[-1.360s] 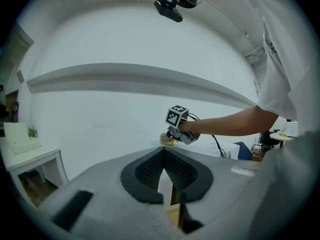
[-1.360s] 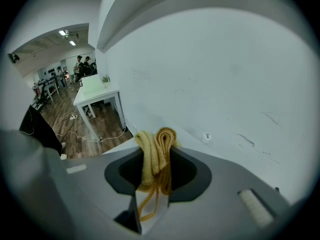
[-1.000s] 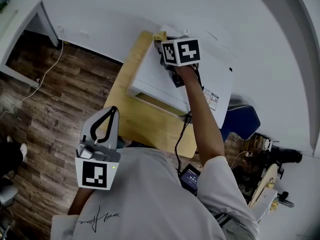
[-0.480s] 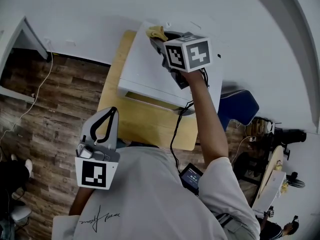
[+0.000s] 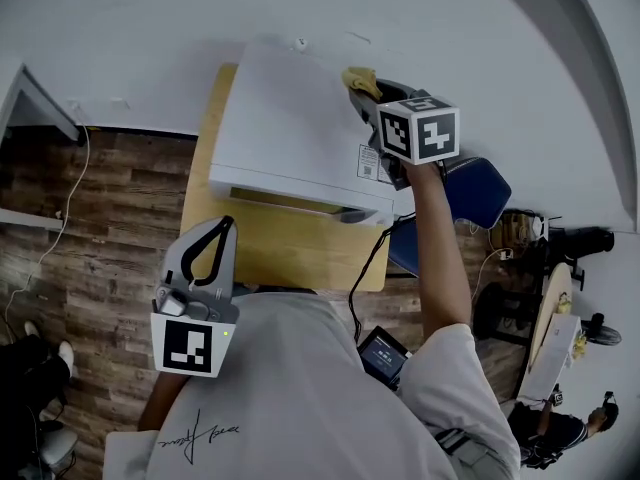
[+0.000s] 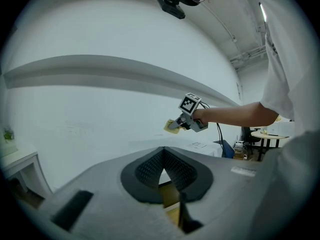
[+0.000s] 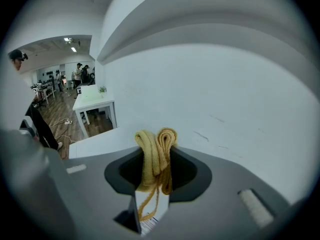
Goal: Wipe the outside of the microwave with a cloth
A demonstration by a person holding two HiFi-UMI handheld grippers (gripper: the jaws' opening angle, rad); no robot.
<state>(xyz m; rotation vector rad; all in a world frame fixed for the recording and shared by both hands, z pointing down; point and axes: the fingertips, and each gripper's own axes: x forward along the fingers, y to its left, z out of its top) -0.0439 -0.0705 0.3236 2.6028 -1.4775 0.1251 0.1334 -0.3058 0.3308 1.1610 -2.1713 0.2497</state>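
Microwave [image 5: 290, 133]: white, on a wooden table [image 5: 290, 253] against the white wall [image 5: 200, 8]. There is one sticker [image 5: 370, 163] on its top near the right edge, with print too small to read.

Cloth [image 5: 360, 78]: yellow and bunched, at the microwave's far right corner by the wall. Whether it touches the casing cannot be told.

Right gripper [image 5: 372, 93]: arm reaching far over the microwave's right side. Its jaws are clamped on the cloth [image 7: 156, 151], whose folds bulge out past the tips. Its marker cube [image 5: 420, 133] has black-and-white square patterns and no text.

Left gripper [image 5: 222, 223]: held near, against the person's white shirt [image 5: 300, 398], over the table's near edge. Its jaws are closed together with nothing between them.

Blue chair [image 5: 470, 193]: right of the table, on a wood-pattern floor [image 5: 100, 218].

The shirt has a dark script mark that is not legible.
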